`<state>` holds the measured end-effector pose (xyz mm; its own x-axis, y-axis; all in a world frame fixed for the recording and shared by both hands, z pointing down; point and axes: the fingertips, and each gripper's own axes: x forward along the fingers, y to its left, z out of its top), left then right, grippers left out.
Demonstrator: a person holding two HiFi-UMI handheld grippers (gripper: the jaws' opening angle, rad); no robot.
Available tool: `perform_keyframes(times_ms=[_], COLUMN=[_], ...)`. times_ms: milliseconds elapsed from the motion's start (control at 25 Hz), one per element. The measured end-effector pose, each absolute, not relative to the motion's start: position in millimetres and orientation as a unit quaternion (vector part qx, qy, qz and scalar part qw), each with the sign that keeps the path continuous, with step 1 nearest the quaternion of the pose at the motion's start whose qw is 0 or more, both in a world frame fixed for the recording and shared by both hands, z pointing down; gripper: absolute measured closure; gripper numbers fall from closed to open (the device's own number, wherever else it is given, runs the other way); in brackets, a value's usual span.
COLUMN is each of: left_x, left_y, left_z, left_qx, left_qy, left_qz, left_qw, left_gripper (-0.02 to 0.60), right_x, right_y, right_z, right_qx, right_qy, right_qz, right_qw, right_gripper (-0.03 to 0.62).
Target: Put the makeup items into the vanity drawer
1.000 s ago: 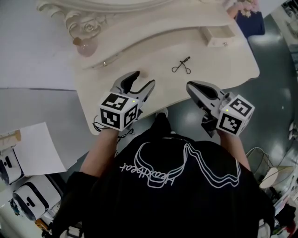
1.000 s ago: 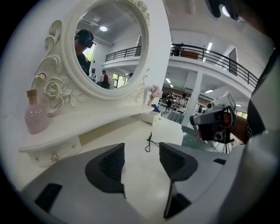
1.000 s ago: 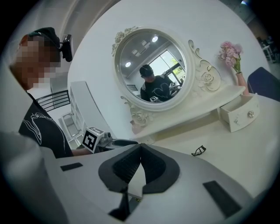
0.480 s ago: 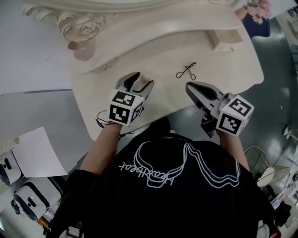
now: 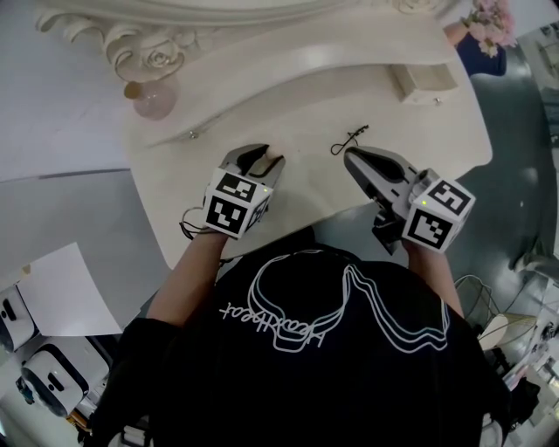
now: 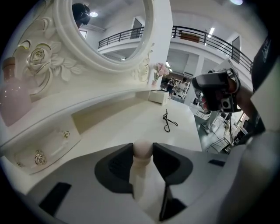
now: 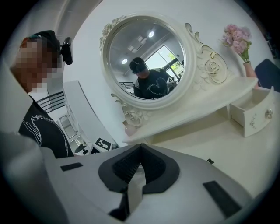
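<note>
A beige round-headed makeup applicator (image 6: 142, 149) stands on the cream vanity top (image 5: 419, 131). My left gripper (image 6: 142, 151) has its jaws closing, and both tips touch the applicator's ball head (image 5: 273, 162). A black eyelash curler (image 5: 349, 139) lies farther out on the top (image 6: 167, 122), just beyond the tips of my right gripper (image 5: 349, 157). That right gripper (image 7: 140, 147) is shut with nothing in it. The small vanity drawer (image 5: 424, 80) stands pulled open at the right end (image 7: 253, 114).
A pink bottle (image 5: 149, 98) sits on the shelf at the left, under the carved mirror frame (image 7: 146, 57). A drawer front with a knob (image 5: 192, 134) lies left of my left gripper. Pink flowers (image 5: 493, 22) stand beyond the open drawer.
My left gripper has moved forward over the vanity top and its jaws have narrowed around the beige applicator. The right gripper has crept toward the eyelash curler.
</note>
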<state>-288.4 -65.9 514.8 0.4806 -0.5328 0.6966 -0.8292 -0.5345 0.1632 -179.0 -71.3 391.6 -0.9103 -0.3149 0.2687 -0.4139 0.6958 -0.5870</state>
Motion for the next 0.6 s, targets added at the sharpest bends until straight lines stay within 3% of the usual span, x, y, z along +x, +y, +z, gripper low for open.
perform_keyframes(times_ms=[600], left_x=[-282], left_y=[-68], left_z=[483], left_qx=[0.850], left_qy=[-0.390], left_qz=[0.237], left_qw=[0.264], left_gripper=[0.459], right_x=[-190], right_y=[-73], right_z=[395], right_qx=[0.205], right_qy=[-0.916], right_qz=[0.333], right_qw=[0.095], right_gripper=[0.591])
